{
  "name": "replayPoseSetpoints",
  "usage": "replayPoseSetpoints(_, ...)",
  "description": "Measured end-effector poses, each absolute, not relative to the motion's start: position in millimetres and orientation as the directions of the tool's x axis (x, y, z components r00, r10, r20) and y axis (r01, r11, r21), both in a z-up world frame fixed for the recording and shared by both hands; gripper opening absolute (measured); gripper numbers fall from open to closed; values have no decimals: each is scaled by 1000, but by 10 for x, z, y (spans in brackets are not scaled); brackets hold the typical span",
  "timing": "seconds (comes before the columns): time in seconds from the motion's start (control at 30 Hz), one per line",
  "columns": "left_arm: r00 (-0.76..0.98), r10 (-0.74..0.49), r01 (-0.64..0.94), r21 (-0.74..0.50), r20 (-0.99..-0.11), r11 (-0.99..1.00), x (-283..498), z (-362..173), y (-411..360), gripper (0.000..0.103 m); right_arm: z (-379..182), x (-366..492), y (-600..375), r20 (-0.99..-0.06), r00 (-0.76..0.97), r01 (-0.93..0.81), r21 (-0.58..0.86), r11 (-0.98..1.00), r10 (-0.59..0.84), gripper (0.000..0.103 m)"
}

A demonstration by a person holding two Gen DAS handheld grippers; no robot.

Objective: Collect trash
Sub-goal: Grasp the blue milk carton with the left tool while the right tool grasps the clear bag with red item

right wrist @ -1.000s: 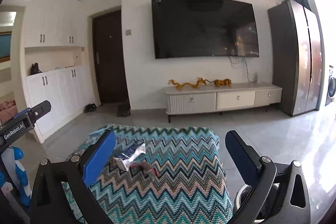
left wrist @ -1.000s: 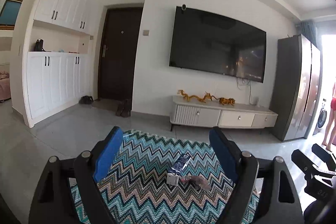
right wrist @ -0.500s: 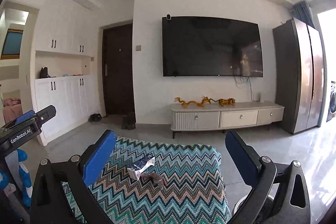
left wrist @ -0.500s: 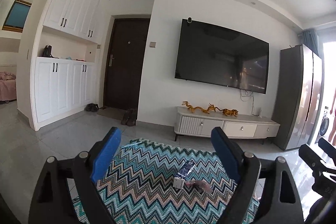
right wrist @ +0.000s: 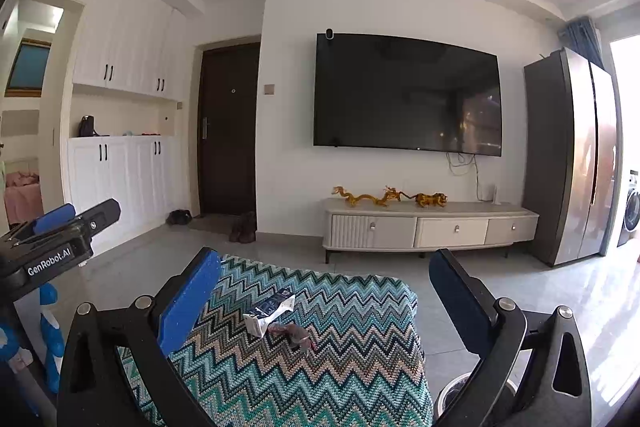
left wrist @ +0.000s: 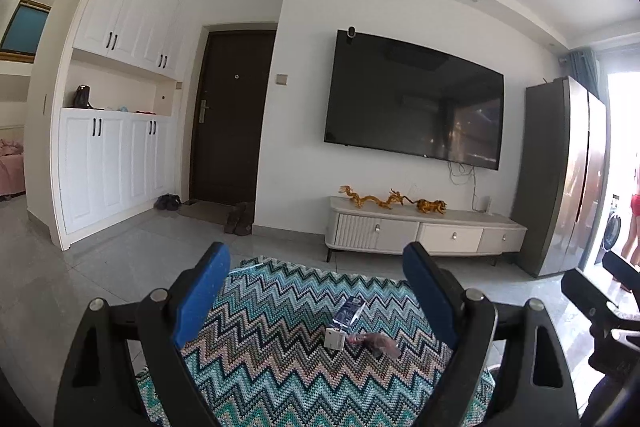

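Both claws wide apart, holding nothing. Left claw (left wrist: 316, 291) up over the zigzag cover (left wrist: 280, 367). Right claw (right wrist: 326, 297) up over it too. On the cover, two bits of trash: a blue and white wrapper (left wrist: 347, 313) with a small white box end, and touching it a crumpled pink wrapper (left wrist: 374, 341). Same wrappers in the right view (right wrist: 269, 311), (right wrist: 294, 333), nearer the left blue finger (right wrist: 188, 301). Far behind, a big black TV (left wrist: 414, 103) on the wall.

The blanket (right wrist: 332, 355) looked knitted and rough, the wrapper (right wrist: 269, 311) crinkled and glossy. The floor (right wrist: 540, 291) was polished tile, the fridge (right wrist: 576, 155) brushed metal, the pads (right wrist: 188, 301) matt blue.
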State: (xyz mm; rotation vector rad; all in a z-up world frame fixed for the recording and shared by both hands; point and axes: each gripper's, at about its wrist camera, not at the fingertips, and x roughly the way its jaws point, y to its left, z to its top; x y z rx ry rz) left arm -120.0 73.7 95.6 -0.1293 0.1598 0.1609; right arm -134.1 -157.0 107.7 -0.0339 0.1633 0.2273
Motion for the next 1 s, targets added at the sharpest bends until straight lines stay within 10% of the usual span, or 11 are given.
replayPoseSetpoints(1.0, 782, -21, -94, -151, -624, 984, 602, -537, 1227, 88, -352, 77, -1304, -525, 773, -370, 82, 926, 355, 102)
